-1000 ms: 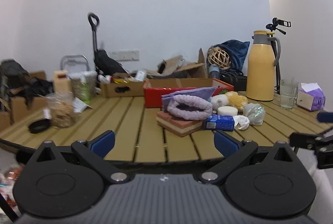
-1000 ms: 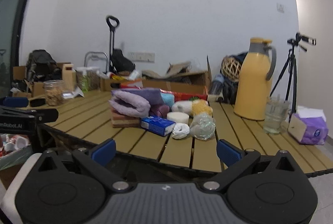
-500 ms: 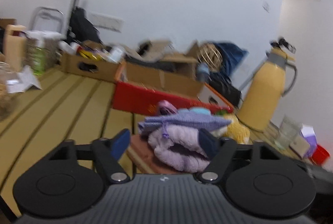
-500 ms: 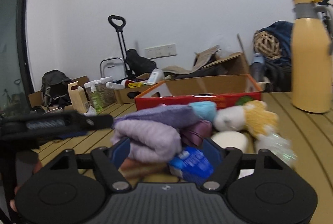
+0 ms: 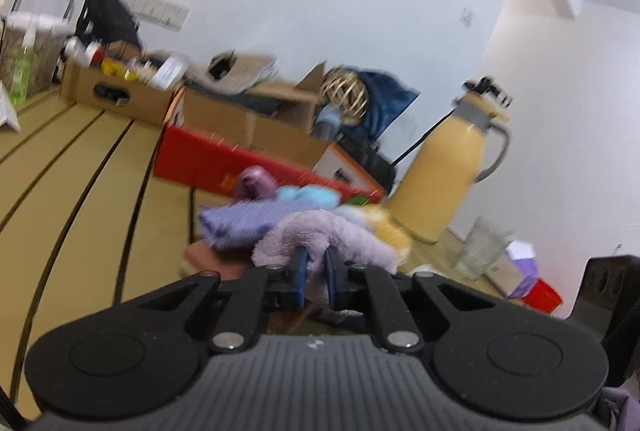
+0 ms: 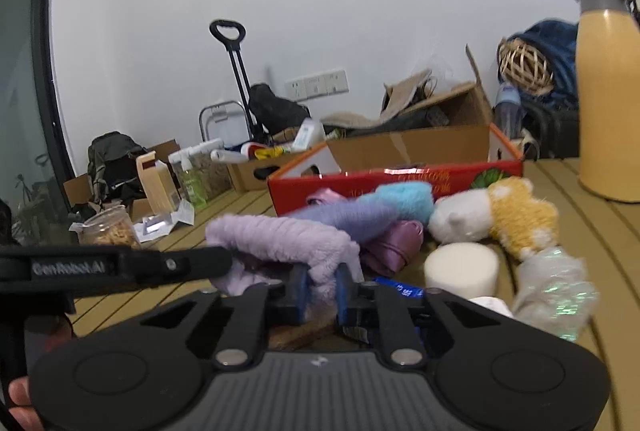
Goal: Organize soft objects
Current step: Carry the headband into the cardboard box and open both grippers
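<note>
Pinching the lilac fleece towel (image 5: pixel 320 235) at 2 spots: left gripper (image 5: pixel 316 273) clamped on one edge, right gripper (image 6: pixel 320 289) clamped on another, likely to keep the floppy cloth spread for lifting. Sitting atop the pile of soft things on the slatted table (image 5: pixel 92 167), just in front of the red box (image 6: pixel 392 181), probably the bin.

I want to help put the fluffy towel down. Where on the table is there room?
Bare slats lie left of the red box and the pile, in front of the cardboard box. It is crowded from the lilac towel, pinched by both grippers, right to the yellow jug.
</note>
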### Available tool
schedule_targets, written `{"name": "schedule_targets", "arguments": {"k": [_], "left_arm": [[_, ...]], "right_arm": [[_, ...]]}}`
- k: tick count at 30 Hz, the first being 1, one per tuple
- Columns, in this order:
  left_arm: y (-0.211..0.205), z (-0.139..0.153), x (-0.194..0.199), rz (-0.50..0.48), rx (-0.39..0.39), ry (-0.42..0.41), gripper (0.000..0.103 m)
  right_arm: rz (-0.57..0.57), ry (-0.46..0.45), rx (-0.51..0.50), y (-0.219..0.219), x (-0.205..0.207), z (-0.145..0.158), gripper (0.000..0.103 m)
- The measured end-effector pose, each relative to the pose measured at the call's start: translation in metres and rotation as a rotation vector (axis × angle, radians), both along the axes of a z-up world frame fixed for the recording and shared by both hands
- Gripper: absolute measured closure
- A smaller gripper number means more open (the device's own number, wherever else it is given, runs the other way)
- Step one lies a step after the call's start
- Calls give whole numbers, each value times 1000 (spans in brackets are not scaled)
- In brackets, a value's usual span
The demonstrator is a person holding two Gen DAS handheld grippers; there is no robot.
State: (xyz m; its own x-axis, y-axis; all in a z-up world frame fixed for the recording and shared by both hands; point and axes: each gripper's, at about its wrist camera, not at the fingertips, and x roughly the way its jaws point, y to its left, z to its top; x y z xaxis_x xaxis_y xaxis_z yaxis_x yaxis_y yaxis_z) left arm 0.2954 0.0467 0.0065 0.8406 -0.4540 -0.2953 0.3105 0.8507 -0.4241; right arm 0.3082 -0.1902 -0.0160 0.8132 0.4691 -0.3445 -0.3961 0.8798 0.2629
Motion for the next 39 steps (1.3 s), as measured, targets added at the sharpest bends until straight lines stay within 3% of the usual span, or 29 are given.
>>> {"name": "schedule_targets", "arguments": {"k": [9,12,15,17,21,25,30,32,34,39], "left_arm": [[-22,53,3,-18,3,-127,95],[-24,75,30,-30,-4,-156,95],[-19,98,80,-47,-14,-157,95],[-15,104,115,-32,4,-155,95],[2,95,206,23,2,-45,95],[17,78,298,62,27,107,95],[19,43,372,107,162,237,91],[24,34,384,129,182,257,83],[30,33,380,144,171,251,71],[34,53,358,157,177,232,70]], "right_arm": [[-53,-116,-35,-11,-12,41,91],[-51,-151,-44,-11,7,61,91],[-34,-158,-57,-7,54,87,91],[-10,-114,-37,-2,101,98,91],[37,22,-51,21,209,100,91],[73,190,-63,51,324,82,92],[48,372,-76,73,429,41,86],[46,441,-89,79,446,24,86],[44,425,-77,79,449,20,80],[28,368,-77,61,422,42,74]]}}
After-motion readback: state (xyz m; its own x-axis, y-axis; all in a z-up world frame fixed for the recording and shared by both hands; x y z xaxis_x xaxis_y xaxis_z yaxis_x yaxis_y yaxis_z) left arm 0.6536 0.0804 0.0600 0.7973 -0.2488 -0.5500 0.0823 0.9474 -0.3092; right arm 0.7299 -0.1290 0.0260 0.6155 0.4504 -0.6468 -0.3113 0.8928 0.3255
